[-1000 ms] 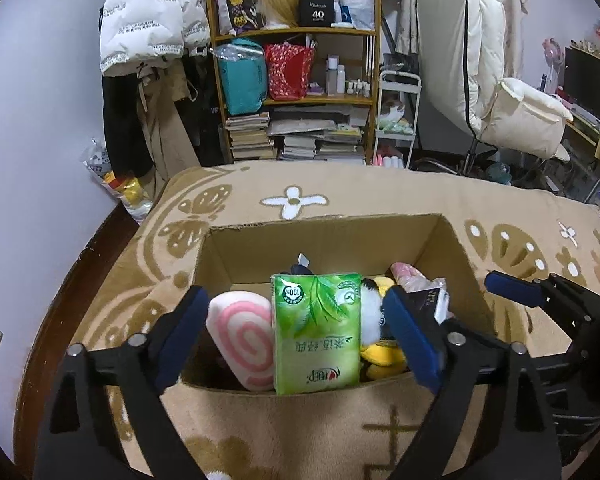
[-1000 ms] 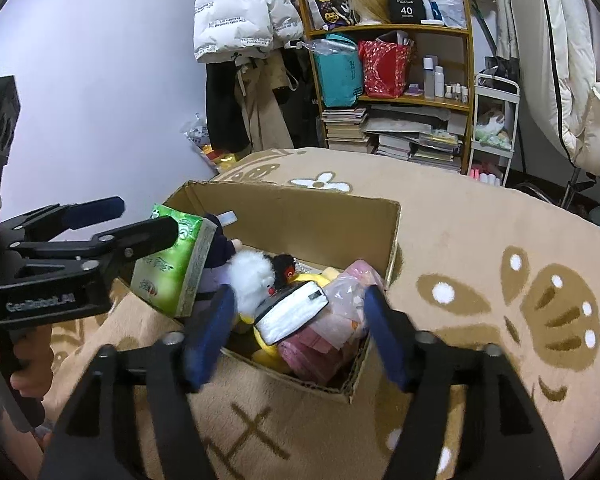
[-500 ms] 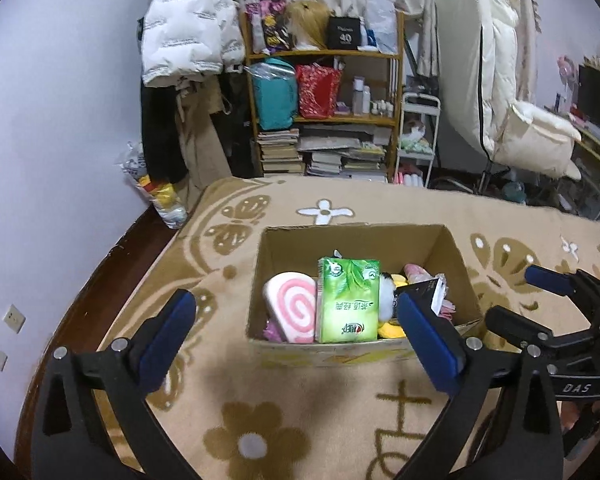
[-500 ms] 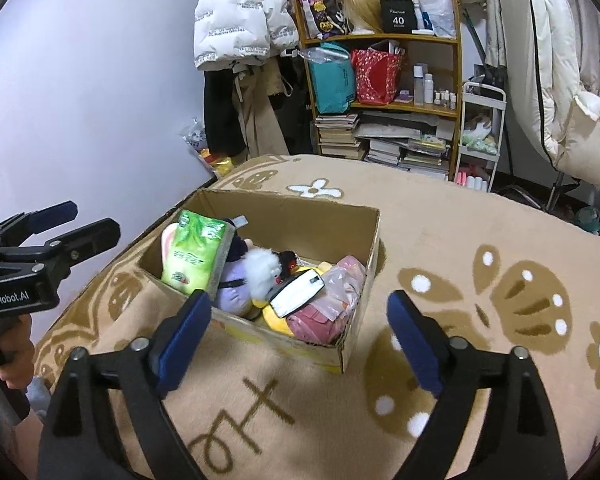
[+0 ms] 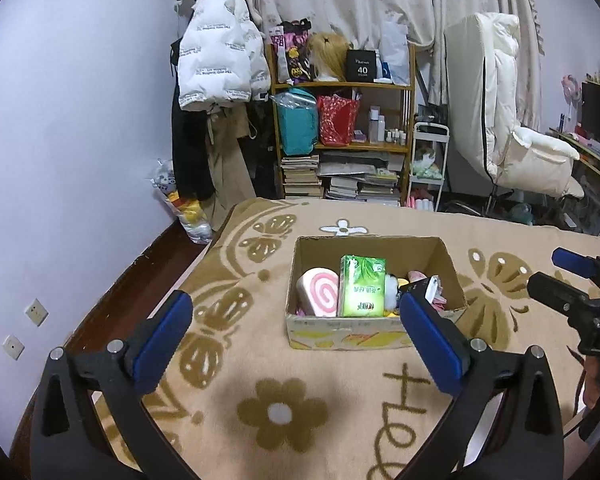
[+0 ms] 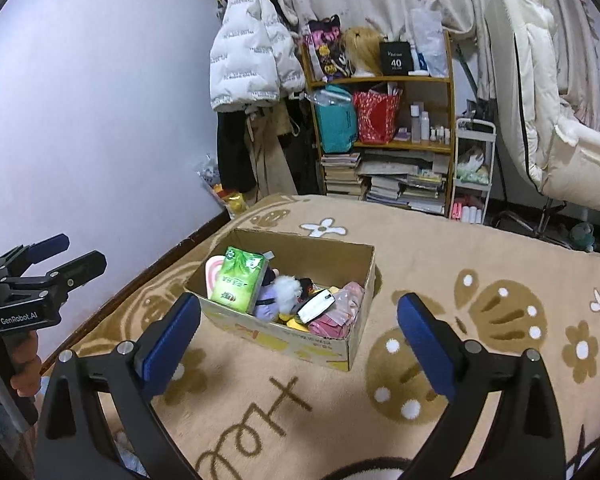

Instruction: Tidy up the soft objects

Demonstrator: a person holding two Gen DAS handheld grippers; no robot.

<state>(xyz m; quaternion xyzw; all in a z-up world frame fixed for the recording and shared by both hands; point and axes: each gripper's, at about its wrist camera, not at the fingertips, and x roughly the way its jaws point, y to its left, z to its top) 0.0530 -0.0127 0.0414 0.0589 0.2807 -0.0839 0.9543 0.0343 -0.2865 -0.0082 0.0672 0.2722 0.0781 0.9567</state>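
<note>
A cardboard box [image 5: 348, 336] [image 6: 300, 344] stands on the patterned beige blanket. Inside it are a green tissue pack [image 5: 362, 291] [image 6: 240, 280], a pink swirl cushion [image 5: 318, 292], a white and purple plush [image 6: 278, 294], a yellow toy and pink packets [image 6: 340, 312]. My left gripper [image 5: 296, 332] is open and empty, well back from the box's near side. My right gripper [image 6: 298, 336] is open and empty, back from the box's near right corner. Each gripper shows at the edge of the other's view.
The blanket [image 5: 280, 412] covers a bed with the wall to the left. Beyond it stand a cluttered wooden shelf [image 5: 342, 120], hanging coats [image 5: 220, 64], a white cart [image 5: 430, 160] and a white chair [image 5: 512, 132].
Both grippers have pulled back and up from the box, which now looks smaller. The tissue pack stays upright in the box. Both grippers remain open.
</note>
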